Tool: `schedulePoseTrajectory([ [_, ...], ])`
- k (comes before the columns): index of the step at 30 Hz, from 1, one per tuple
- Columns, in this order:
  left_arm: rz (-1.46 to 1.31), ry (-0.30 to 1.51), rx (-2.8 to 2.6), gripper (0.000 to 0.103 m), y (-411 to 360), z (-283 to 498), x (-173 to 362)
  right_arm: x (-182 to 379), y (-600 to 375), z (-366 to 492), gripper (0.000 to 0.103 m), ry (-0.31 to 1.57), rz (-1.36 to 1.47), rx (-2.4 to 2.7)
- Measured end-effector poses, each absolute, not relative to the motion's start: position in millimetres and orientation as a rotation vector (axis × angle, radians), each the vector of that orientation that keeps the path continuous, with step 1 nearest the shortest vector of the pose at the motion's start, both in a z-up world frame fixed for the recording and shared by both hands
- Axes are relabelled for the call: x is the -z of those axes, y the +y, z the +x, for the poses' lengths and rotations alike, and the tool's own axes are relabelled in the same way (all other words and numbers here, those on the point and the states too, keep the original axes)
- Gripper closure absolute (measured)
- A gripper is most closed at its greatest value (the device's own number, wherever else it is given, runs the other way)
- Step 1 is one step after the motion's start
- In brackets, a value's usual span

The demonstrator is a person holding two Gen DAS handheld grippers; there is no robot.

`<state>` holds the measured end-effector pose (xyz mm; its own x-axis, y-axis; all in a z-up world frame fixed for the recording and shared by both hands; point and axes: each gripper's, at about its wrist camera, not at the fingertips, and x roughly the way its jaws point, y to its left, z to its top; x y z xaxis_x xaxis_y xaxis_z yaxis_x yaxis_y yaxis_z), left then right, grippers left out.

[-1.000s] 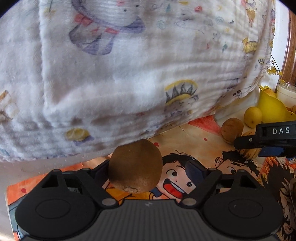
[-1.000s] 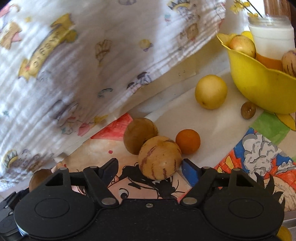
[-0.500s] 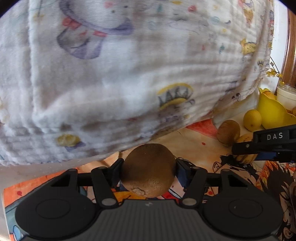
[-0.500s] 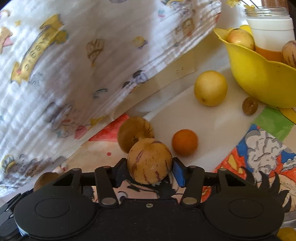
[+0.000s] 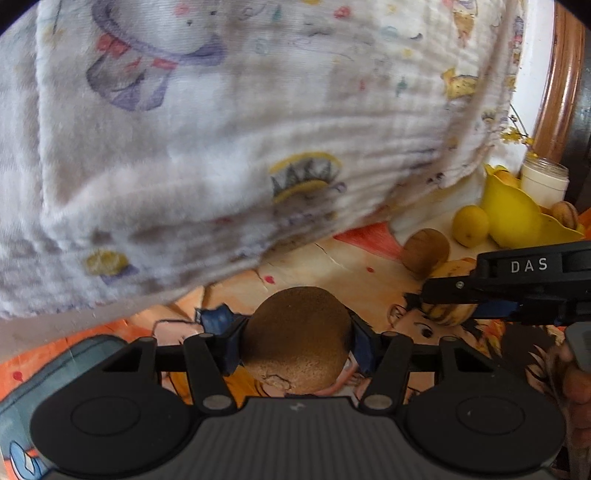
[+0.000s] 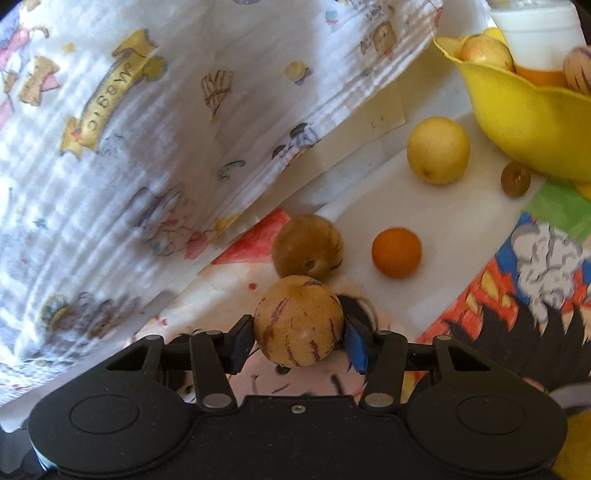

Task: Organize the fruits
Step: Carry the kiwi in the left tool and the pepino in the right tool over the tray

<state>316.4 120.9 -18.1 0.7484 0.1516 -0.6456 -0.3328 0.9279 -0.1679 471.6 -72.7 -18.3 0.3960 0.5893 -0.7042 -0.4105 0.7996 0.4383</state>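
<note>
Here the left tool (image 5: 297,345) had its two pads pressed against the sides of a brown kiwi (image 5: 297,339), one pad on each flank, holding it just above a cartoon-printed mat (image 5: 332,266) that covered the worktop. The right tool (image 6: 299,341) gripped a tan, purple-streaked melon-like fruit (image 6: 298,320) in the same way, its pads touching the fruit on both sides. In the left wrist view the right tool showed as a black bar marked "DAS" at the right edge, closed over that same streaked fruit.

Just beyond the streaked fruit lay a second brown kiwi (image 6: 308,246), close behind it, with a small orange fruit (image 6: 396,252) a little to its right on a white sheet. Farther off sat a yellow lemon-like fruit (image 6: 438,149), and near it a small dark round fruit (image 6: 515,179) just beside the foot of a yellow bowl (image 6: 524,122). The bowl held several fruits, and a white jar (image 6: 535,29) stood behind it. A white quilted cloth with printed cartoon figures (image 6: 147,129) hung over the far left of both views, its lower edge reaching down to the mat.
</note>
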Motion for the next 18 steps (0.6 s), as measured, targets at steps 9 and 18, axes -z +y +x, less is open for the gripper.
schedulePoseTrajectory([
  [9,-0.339,0.673,-0.211,0.041,119,292,6,-2,-95,435,0.049,0.927,0.269,-0.682],
  [18,-0.332,0.636,-0.169,0.041,98,269,-16,-44,-131,389,0.049,0.830,0.265,-0.714],
])
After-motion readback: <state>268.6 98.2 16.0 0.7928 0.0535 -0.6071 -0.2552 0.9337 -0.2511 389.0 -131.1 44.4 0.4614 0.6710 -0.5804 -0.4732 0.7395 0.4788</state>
